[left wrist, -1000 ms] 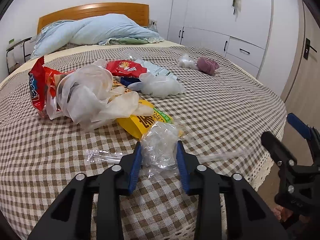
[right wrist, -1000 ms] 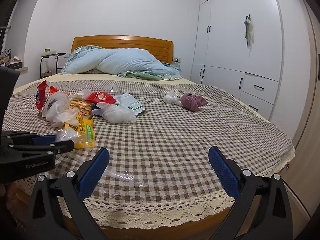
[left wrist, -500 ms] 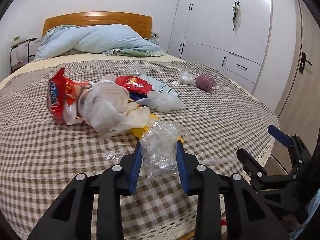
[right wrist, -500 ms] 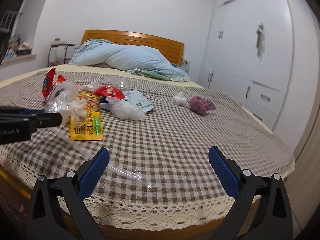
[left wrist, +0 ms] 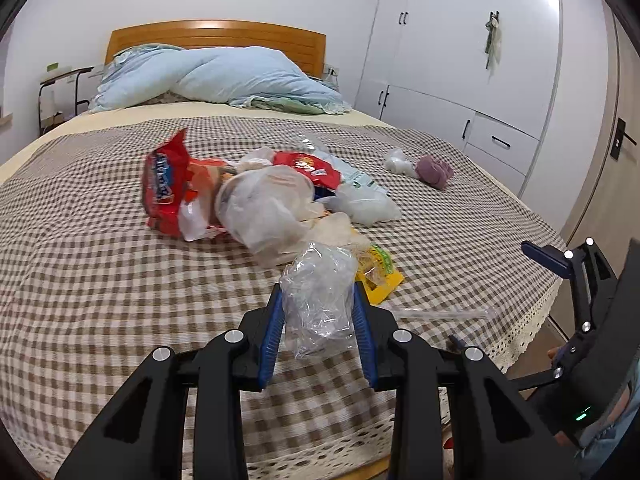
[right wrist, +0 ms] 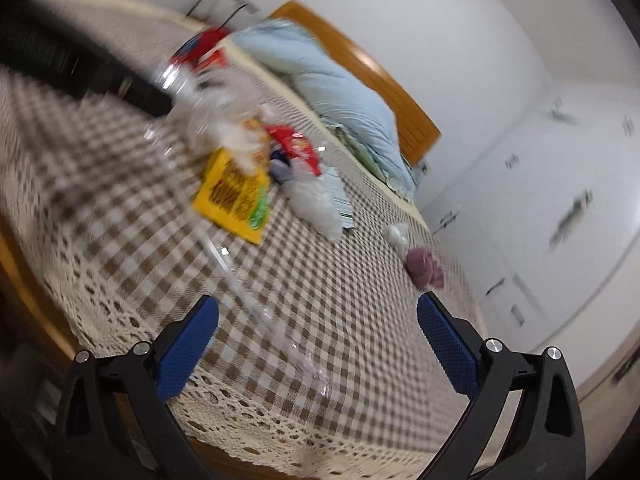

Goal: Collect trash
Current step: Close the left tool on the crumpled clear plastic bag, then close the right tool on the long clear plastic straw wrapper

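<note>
My left jaws pinch the crumpled clear wrapper above the bed; thin film may slip free. My right jaws, spread empty, could brush the clear straw sleeve over the bed's edge.

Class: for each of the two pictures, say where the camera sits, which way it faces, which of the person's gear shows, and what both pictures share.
Left wrist: behind the left tool, facing up the bed to the headboard; it grips a clear wrapper; right tool at right.
Right wrist: behind the right tool, open, tilted and blurred, at the bed's foot.
Shared: yellow packet, purple cloth.
</note>
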The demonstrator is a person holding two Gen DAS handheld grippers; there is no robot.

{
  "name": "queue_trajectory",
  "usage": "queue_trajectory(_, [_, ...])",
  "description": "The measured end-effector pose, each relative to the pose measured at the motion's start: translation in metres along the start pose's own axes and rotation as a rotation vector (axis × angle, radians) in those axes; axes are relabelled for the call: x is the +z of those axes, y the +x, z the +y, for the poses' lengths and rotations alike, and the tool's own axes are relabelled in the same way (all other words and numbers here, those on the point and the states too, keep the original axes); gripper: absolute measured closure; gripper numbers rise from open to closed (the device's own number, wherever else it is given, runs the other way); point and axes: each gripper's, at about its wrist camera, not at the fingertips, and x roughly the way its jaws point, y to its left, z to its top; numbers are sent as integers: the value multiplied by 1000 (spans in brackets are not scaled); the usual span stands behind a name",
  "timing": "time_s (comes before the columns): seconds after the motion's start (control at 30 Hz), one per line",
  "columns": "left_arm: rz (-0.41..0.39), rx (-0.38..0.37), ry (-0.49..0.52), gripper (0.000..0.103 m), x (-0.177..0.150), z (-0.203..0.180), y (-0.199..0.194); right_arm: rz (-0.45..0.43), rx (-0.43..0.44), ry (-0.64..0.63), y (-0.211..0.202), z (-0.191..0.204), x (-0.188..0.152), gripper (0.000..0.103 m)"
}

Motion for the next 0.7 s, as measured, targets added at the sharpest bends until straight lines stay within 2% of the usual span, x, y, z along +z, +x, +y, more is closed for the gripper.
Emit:
queue_trajectory(0.1, [2,6,-19,72,2,8,-4,-6,-22,-63,0,5,10,8])
queue_trajectory(0.43, [8,20,-84,72,8,33,-11,16,-15,-199,9,20,29,8])
queue_trajectory(0.6, [12,26,-113,72,9,42,-11,37,11,-262,13,25,35,8])
queue_trajectory(0.7, [13,27,-123,72,10,43,-11,57,54,-292,18,26,40,8])
